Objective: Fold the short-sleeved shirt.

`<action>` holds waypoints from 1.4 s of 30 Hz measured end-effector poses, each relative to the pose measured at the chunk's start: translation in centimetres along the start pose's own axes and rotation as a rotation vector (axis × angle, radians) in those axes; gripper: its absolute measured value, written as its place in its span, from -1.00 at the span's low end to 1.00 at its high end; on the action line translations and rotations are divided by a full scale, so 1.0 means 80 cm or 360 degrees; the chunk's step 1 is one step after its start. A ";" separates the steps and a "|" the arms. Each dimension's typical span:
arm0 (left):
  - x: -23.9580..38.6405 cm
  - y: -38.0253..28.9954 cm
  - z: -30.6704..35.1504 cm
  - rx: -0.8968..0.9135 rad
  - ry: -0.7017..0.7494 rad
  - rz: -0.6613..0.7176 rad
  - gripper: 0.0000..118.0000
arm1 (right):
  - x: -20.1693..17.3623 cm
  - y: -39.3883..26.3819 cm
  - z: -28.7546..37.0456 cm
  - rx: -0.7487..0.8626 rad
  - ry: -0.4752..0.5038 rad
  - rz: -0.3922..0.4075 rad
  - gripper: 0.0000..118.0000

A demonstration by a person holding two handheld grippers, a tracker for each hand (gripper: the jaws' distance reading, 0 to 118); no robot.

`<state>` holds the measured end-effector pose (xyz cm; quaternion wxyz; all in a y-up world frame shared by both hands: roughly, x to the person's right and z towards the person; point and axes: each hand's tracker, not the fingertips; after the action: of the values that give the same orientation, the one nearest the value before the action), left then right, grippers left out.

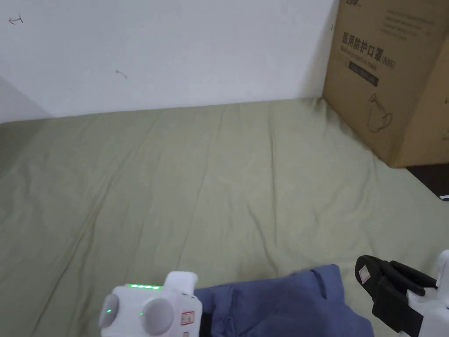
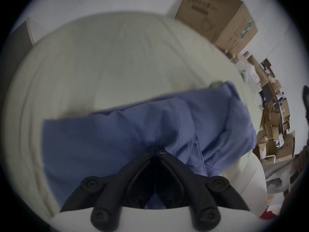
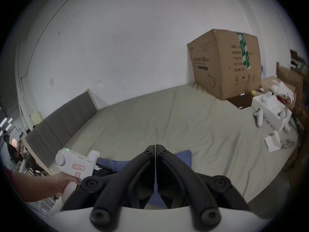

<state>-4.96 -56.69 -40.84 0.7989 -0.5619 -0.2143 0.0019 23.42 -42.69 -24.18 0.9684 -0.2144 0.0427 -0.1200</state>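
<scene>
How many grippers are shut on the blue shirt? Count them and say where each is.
1. The left gripper is shut on the blue shirt at its near edge. The right gripper is shut, above the bed beside the shirt, holding nothing.

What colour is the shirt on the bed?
Plain blue. The shirt shows best in the left gripper view.
</scene>
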 end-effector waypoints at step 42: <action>-0.240 -0.058 -0.002 0.0080 -0.0769 0.0825 -0.80 | -0.039 -0.002 -0.052 -0.0286 0.0059 -0.0046 -0.99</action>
<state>-23.46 -63.22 -43.26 0.7116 -0.5612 -0.2473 0.3428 19.80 -43.76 -27.80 0.9425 -0.2987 0.0682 -0.1336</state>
